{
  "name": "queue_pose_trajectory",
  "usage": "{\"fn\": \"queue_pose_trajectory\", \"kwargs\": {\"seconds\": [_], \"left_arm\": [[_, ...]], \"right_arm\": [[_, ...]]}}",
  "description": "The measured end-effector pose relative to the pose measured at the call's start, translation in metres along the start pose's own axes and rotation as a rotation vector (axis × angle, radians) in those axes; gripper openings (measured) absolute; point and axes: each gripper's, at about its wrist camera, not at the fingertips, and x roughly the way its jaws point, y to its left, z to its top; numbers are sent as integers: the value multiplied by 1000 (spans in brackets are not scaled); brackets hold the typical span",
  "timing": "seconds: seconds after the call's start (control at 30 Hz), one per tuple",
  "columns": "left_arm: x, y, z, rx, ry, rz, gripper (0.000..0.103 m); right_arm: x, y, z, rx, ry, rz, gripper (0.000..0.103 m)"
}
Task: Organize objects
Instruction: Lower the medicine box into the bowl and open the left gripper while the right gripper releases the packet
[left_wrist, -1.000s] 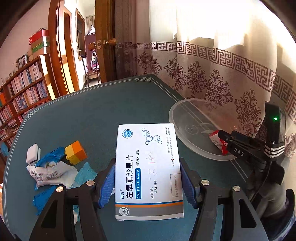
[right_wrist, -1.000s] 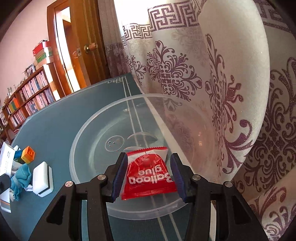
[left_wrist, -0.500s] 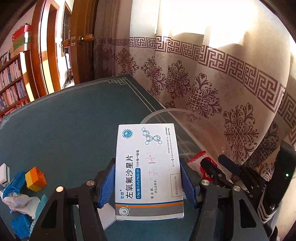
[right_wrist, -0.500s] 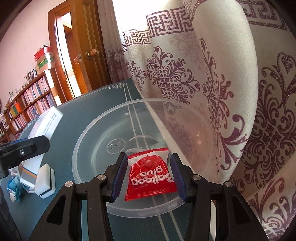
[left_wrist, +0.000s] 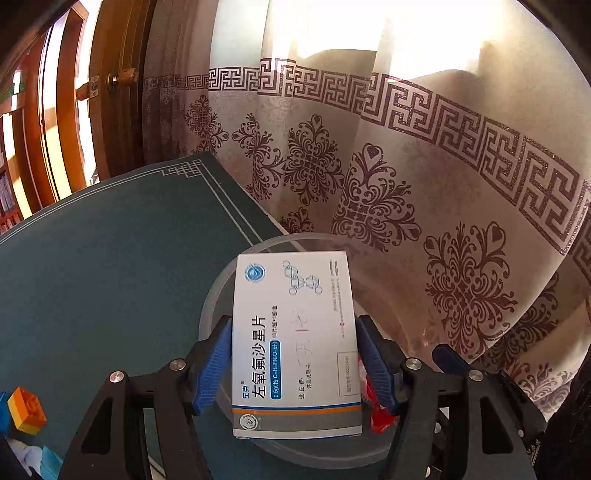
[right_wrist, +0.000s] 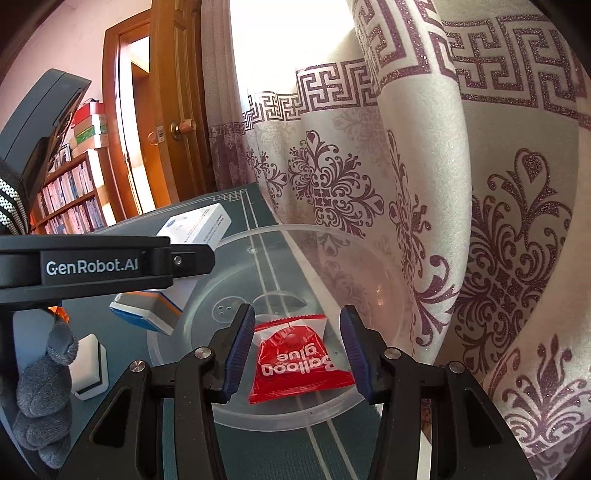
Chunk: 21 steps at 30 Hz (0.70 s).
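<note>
A white medicine box (left_wrist: 291, 350) with blue print lies between the blue pads of my left gripper (left_wrist: 294, 319), whose jaws are opening; the pads have spread away from the box's sides. The box hangs tilted over the near-left rim of a clear plastic bowl (right_wrist: 369, 240), and the right wrist view shows the box (right_wrist: 192, 229) beside my left gripper's finger (right_wrist: 192, 258). My right gripper (right_wrist: 297, 310) is shut on a red "Balloon glue" packet (right_wrist: 295, 362) just over the bowl's near side. The box hides most of the bowl (left_wrist: 218, 291) in the left wrist view; the packet (left_wrist: 380, 417) peeks out at its right.
The bowl sits on a dark green table (left_wrist: 110, 277) right against a patterned curtain (left_wrist: 406, 184). An orange block (left_wrist: 27, 410) and a small white case (right_wrist: 90, 365) lie to the left. A grey-gloved hand (right_wrist: 44, 398) holds the left gripper. A door and bookshelves stand behind.
My left gripper has carried the medicine box to the right, over the bowl's rim, and its jaws have spread apart. The right gripper has kept its hold on the red packet over the bowl.
</note>
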Motion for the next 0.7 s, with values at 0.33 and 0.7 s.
{"fn": "queue_pose_trajectory", "kwargs": {"seconds": [0.33,0.7], "left_arm": [[-20,24,-3,-87,-53,38,100],[-53,36,-24,-78,-76,180,103]], "right_arm": [[1,-7,-1,22,6,3,50],[2,-6,2,14,0,-10,53]]}}
